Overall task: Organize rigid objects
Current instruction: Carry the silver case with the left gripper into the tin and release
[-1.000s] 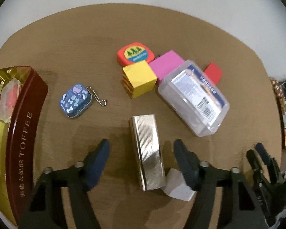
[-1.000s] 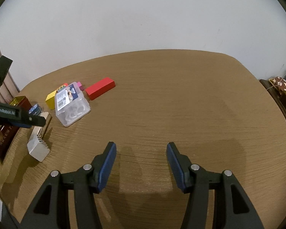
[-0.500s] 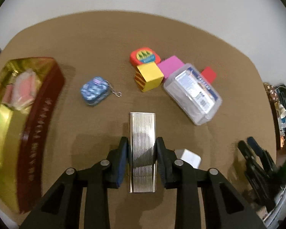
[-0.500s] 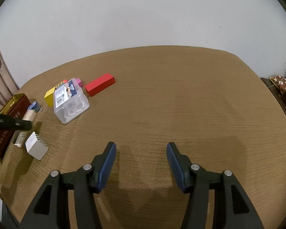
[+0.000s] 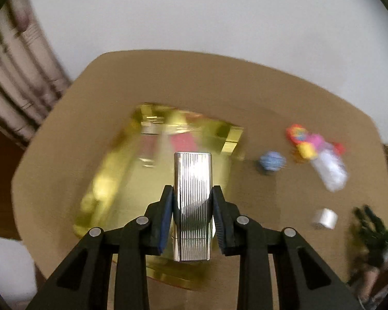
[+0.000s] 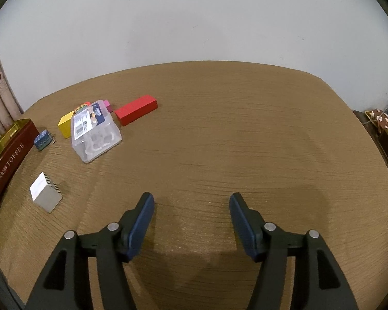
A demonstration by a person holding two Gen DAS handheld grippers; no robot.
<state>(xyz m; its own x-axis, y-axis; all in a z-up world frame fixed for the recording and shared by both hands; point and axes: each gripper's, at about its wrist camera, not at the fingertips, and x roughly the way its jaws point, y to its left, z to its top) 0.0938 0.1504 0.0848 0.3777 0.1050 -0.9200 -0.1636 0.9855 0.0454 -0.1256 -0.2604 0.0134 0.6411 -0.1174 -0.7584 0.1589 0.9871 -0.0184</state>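
Our left gripper point(image 5: 192, 215) squeezes the shiny silver case point(image 5: 192, 201) (right gripper point(image 6: 191, 222) wide open); it might slip beside the gold tin point(image 5: 111, 170).

A ribbed silver case point(image 5: 192, 201) is held lengthwise above the open gold-lined toffee tin point(image 6: 9, 152) at the table's left edge. Near the far left corner a clear plastic box point(image 6: 97, 134), yellow block point(image 6: 66, 125) and red block point(image 6: 136, 109) cluster, a small blue pouch point(image 6: 42, 139) beside them. A white cube point(image 6: 45, 192) sits apart, nearer the front.
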